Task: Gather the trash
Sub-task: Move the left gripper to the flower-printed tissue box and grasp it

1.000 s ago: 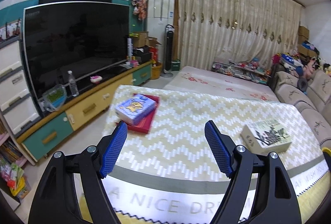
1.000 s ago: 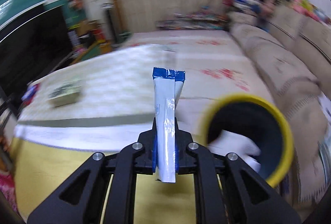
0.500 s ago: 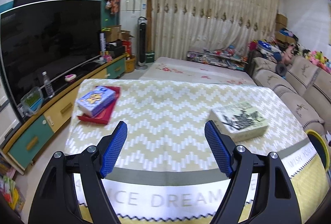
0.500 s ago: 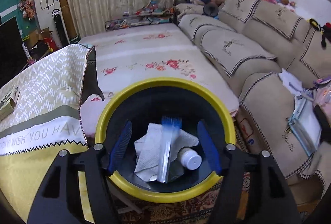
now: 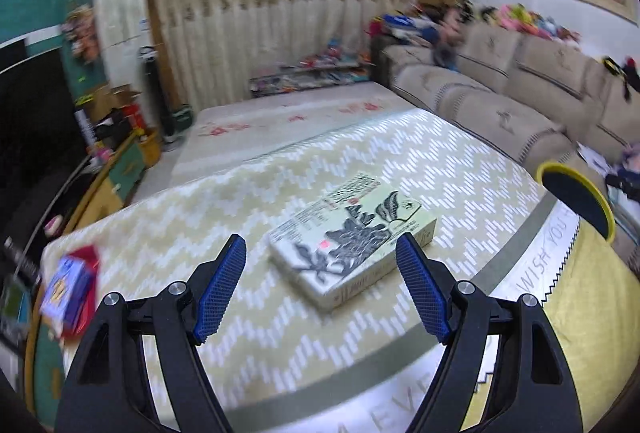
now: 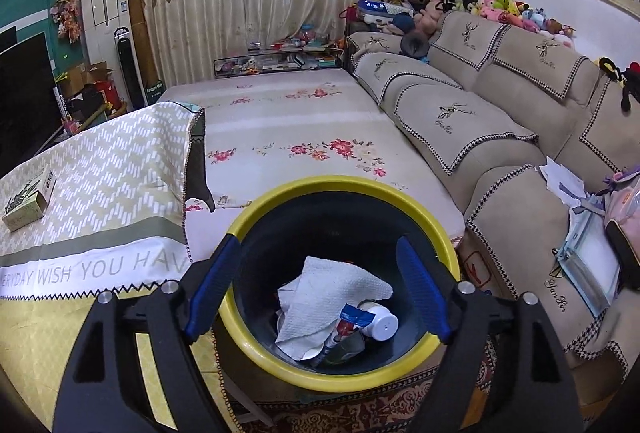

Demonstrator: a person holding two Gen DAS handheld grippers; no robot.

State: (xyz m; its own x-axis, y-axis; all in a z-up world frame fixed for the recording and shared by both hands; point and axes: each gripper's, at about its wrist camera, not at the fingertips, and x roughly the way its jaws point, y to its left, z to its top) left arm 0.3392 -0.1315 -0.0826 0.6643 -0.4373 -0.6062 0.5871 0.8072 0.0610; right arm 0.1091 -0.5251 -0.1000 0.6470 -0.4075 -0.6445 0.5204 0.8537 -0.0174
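A: Over the yellow-rimmed bin [image 6: 408,193] beside the table, the right gripper [image 6: 320,289] has let go. A second ago it pinched a blue-and-white sachet upright; now its jaws are opening with nothing between them, and the sachet [image 6: 345,327] lies down in the bin on the crumpled paper towel [image 6: 328,297], against a white bottle [image 6: 378,319].

B: So that piece of trash counts as collected. And the left?

A: The left gripper [image 5: 322,289] has swung across the tablecloth [image 5: 224,201], fingers spread wide and empty, and now looks at the green-and-white box [image 5: 352,237], which was off to its right a second ago. It hasn't touched it.

B: Likely the next pickup, I'd judge, if that box is trash at all. Anything readable?

A: The cloth's border reads "EVERYDAY WISH YOU HAV…", then the gripper cuts it off. The box's black printing is too blurred to make out.
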